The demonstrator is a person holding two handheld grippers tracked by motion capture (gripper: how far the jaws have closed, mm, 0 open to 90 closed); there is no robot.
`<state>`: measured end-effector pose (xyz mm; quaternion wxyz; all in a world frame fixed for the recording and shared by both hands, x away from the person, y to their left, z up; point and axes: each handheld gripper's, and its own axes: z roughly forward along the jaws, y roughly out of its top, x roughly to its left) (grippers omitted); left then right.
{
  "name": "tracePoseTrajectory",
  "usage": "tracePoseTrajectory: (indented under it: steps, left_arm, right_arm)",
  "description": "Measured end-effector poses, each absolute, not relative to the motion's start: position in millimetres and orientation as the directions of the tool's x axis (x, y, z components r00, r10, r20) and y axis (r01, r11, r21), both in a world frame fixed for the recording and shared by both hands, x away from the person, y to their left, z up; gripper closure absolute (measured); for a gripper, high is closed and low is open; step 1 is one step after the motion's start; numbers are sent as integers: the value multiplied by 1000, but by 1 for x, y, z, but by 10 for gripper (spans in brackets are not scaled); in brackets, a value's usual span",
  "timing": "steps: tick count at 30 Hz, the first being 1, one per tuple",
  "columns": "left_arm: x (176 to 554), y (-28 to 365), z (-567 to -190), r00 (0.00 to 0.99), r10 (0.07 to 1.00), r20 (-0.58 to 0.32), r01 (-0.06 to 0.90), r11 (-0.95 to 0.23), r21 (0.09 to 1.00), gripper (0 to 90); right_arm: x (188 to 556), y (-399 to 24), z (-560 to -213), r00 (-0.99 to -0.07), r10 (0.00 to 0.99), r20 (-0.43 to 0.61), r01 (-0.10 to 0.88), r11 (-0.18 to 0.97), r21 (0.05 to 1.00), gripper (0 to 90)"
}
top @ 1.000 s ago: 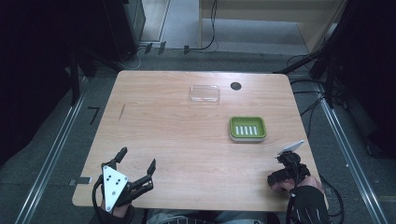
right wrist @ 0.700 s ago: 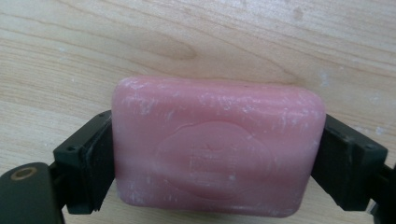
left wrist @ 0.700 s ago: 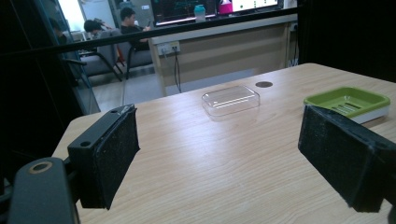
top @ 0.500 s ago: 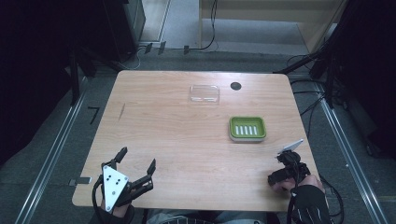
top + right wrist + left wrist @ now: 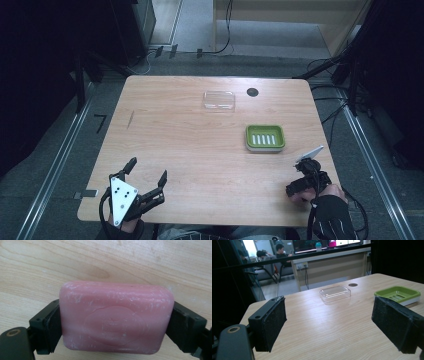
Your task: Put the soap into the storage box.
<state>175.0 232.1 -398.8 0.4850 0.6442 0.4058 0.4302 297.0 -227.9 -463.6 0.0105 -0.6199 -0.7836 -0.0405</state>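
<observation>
Right tongs clamp pink soap (flat-side up).

Ahead of your left gripper the table lies bare wood through its whole left and middle part, so you have open passage there. On the right side the green soap dish stands between your right gripper and the far edge. Beyond it, the clear lid and a dark round hole sit near that far edge, with a gap between lid and dish.
</observation>
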Motion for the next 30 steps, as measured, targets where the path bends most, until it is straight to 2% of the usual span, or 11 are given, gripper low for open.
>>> tracePoseTrajectory:
  steps: [30]
  left_arm:
    - [175, 232, -399, 303, 939, 164, 104, -204, 974, 125]
  right_arm:
    - [313, -214, -445, -281, 958, 64, 958, 276, 78, 129]
